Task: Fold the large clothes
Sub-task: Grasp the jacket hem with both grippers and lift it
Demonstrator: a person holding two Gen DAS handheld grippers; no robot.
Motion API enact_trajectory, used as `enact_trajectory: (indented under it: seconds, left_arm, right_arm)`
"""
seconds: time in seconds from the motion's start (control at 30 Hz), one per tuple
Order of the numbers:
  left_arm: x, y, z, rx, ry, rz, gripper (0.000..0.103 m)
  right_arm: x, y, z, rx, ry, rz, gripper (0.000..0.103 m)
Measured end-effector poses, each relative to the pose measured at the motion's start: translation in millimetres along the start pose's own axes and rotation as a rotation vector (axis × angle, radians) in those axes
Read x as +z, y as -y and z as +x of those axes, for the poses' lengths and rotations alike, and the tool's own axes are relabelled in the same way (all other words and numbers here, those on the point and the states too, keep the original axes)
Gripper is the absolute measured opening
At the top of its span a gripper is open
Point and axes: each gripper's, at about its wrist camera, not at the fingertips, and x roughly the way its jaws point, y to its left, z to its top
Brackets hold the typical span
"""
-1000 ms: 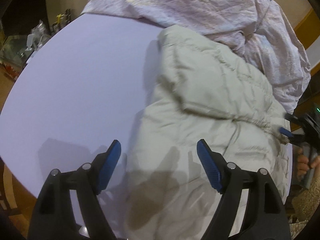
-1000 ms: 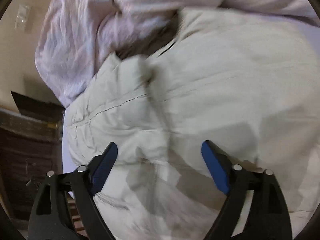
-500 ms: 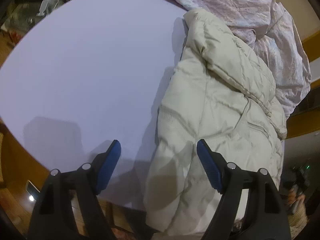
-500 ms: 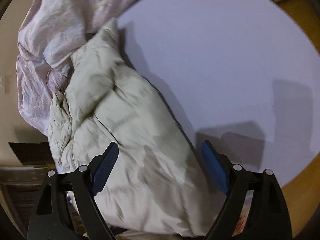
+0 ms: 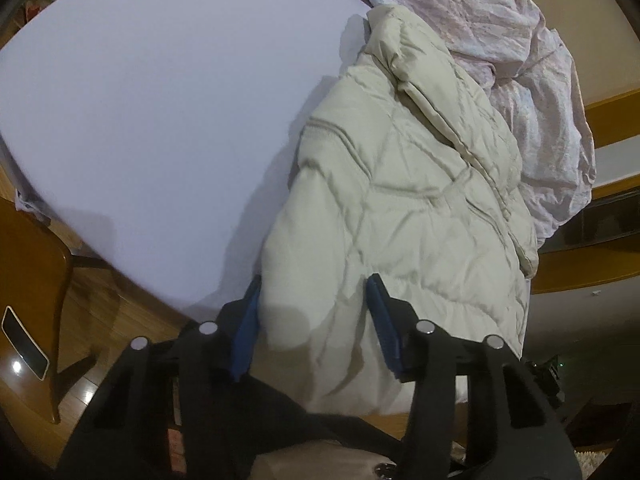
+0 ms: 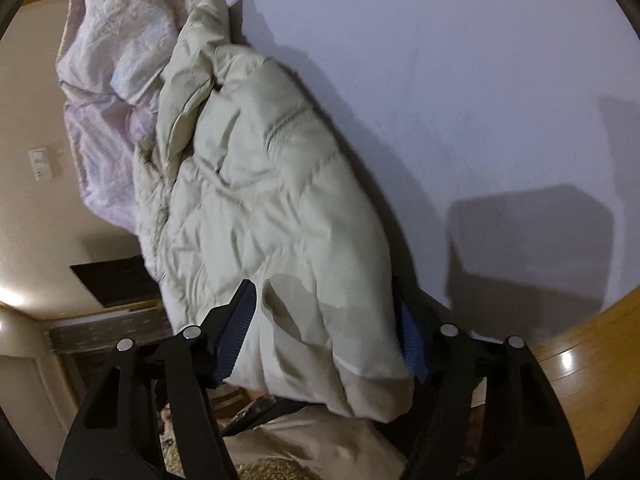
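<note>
A cream quilted puffer jacket [image 5: 404,200] lies folded lengthwise along the edge of a round pale lavender table [image 5: 160,92]. Its near end hangs over the table rim. My left gripper [image 5: 314,320] stands wide around that near end, with the blue pads on either side of the padded fabric. In the right wrist view the jacket [image 6: 260,200] runs from the far left down to my right gripper [image 6: 328,328], whose jaws also straddle its near end. Both grippers look open around the cloth, not clamped.
A crumpled pale pink sheet [image 5: 520,60] is heaped behind the jacket at the table's far side, also seen in the right wrist view [image 6: 108,80]. A wooden chair [image 5: 36,280] stands at the left below the table. Wooden floor [image 6: 580,360] lies beyond the rim.
Both grippers have pulled back from above the jacket to its near end at the table edge. The jaws have narrowed from wide open and now straddle the hanging end.
</note>
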Motion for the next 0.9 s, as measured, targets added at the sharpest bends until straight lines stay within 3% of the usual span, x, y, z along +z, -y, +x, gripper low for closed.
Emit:
enact_trajectory:
  seconds: [0.1,0.13,0.2,0.3,0.5,0.7,0.9]
  left_arm:
    - [-5.4,3.3,1.4,-0.011,-0.004,-0.001,0.041]
    - [-6.1,4.1,0.6,-0.015,-0.001,-0.002,0.032]
    - [-5.8,7.4,-4.1,-0.034,0.007,0.003,0.019]
    - [-0.7,22.9,-19.9,-0.053,0.047,0.050,0.011]
    - [33.9,60.1,-58.4,-0.146,0.154,0.112,0.010]
    - [82.8,109.8,-81.4,-0.191,0.249,0.194,0.010]
    - [141.2,149.2,-86.1,-0.239,0.295,0.215,0.009]
  right_arm:
    - [-8.5,0.3,5.5,0.024,-0.019,-0.004,0.063]
    - [-11.2,-0.9,7.1,0.024,-0.028,-0.012,0.057]
    - [-14.5,-6.2,6.6,0.020,-0.022,-0.042,0.030]
    - [-13.3,-24.3,-5.5,0.062,0.040,-0.088,0.017]
    - [4.8,-90.4,-37.4,0.093,0.211,-0.232,0.014]
    - [43.6,-154.8,-44.5,-0.015,0.331,-0.306,0.014]
    - [81.4,-207.5,-44.0,-0.059,0.412,-0.389,0.014]
